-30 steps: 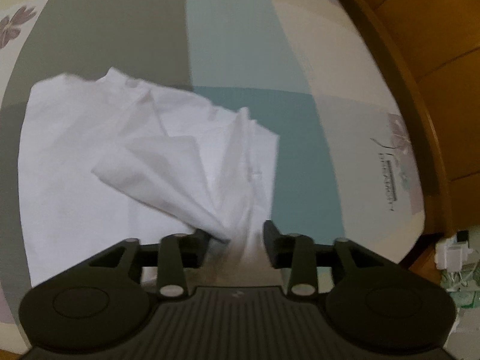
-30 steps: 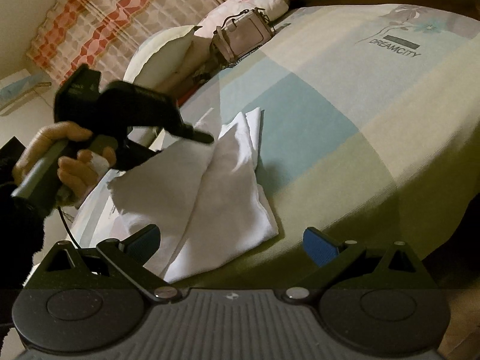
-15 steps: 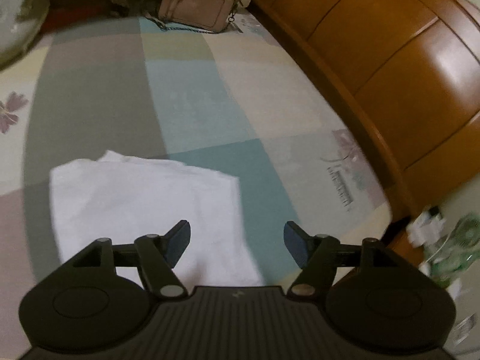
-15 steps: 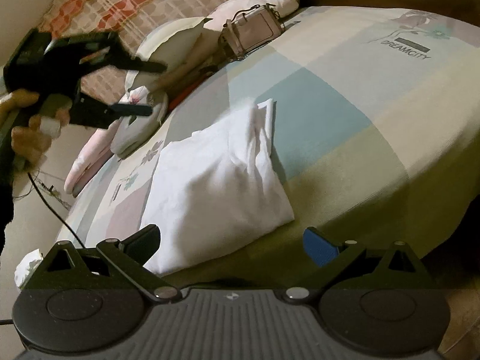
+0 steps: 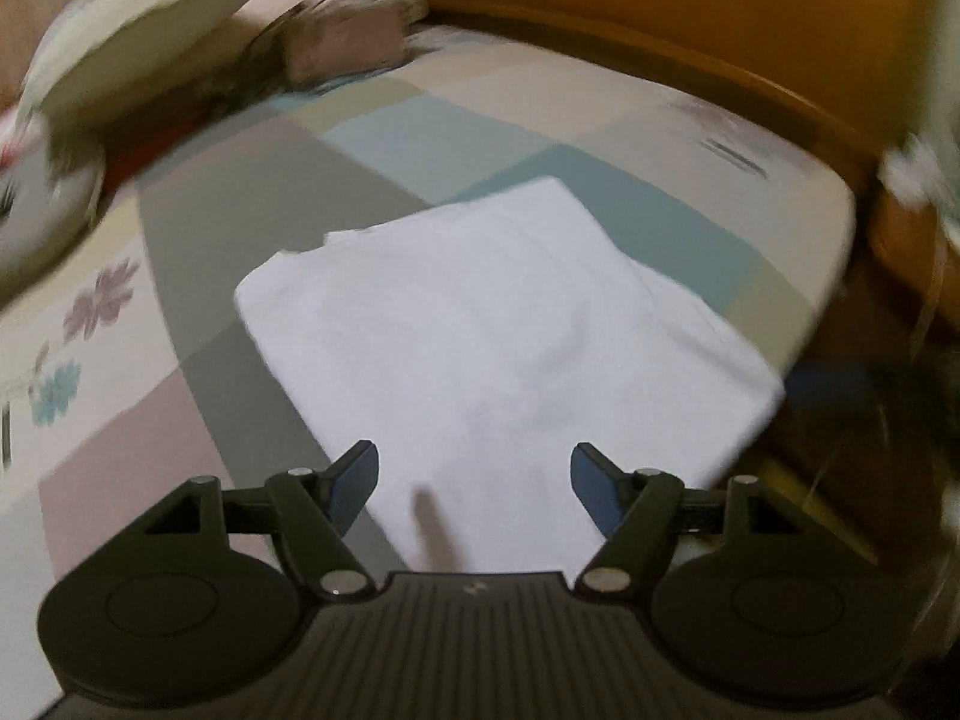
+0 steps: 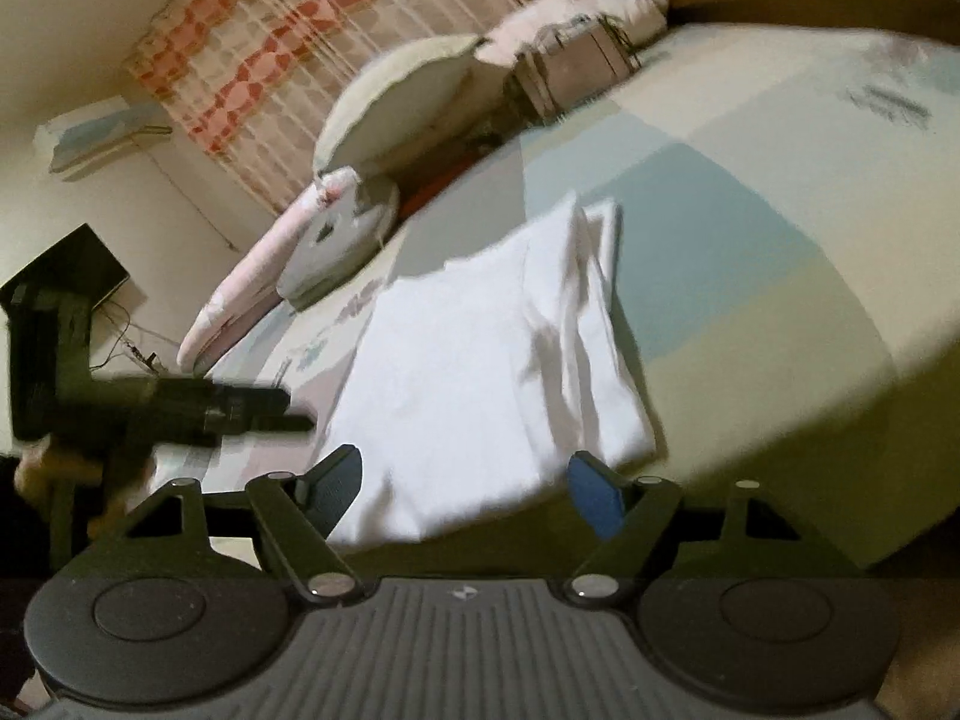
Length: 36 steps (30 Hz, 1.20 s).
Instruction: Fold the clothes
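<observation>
The left gripper (image 5: 474, 483) has let go of the shirt (image 5: 498, 324) and pulled back, jaws apart; the right gripper (image 6: 465, 489) is also apart. The shirt lies folded flat on the bed (image 5: 252, 192). One fold looks done; next likely needs gripping an edge for another fold.

No text can be read; dark printed marks on the bedsheet (image 6: 888, 102), toward one o'clock, are perhaps lettering but are blurred beyond reading.
</observation>
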Tool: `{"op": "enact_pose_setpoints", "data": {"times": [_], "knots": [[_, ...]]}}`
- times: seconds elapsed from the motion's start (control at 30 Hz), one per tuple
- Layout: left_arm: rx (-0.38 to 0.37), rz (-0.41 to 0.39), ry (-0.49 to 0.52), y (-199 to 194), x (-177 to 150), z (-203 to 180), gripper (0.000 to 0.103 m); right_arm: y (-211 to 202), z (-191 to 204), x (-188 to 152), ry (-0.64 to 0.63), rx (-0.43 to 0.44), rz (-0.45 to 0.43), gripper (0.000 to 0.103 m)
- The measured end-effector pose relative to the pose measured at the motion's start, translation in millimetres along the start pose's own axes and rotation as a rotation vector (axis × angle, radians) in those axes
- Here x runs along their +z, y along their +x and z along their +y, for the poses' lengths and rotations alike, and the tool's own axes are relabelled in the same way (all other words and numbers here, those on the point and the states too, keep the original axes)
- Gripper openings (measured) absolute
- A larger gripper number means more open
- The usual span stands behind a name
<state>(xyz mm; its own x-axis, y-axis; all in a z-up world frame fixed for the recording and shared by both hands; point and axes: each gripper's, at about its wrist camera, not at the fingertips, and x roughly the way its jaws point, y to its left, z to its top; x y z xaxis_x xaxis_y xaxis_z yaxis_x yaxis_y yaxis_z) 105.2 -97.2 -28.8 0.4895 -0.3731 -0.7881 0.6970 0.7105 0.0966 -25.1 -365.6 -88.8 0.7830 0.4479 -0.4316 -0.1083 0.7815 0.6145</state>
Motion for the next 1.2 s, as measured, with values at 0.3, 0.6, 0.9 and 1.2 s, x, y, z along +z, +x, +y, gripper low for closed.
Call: {"op": "enact_pose_setpoints", "data": {"times": [0.3, 0.6, 0.9, 1.2], "knots": [[0.040, -0.026, 0.191, -3, -32, -32, 0.080, 48, -26, 24, 0.056, 0.005, 0.077, 0.082], [0.028, -0.051, 0.131, 5, -35, -21, 0.082, 82, -40, 42, 0.146, 0.101, 0.152, 0.082], [0.020, -0.047, 0.076, 12, -32, -8, 0.082, 69, -42, 27, 0.119, -0.008, 0.109, 0.012], [0.005, -0.079, 0.105, 2, -26, -16, 0.083, 55, -29, 46, 0.018, -0.042, 0.105, 0.009]]}}
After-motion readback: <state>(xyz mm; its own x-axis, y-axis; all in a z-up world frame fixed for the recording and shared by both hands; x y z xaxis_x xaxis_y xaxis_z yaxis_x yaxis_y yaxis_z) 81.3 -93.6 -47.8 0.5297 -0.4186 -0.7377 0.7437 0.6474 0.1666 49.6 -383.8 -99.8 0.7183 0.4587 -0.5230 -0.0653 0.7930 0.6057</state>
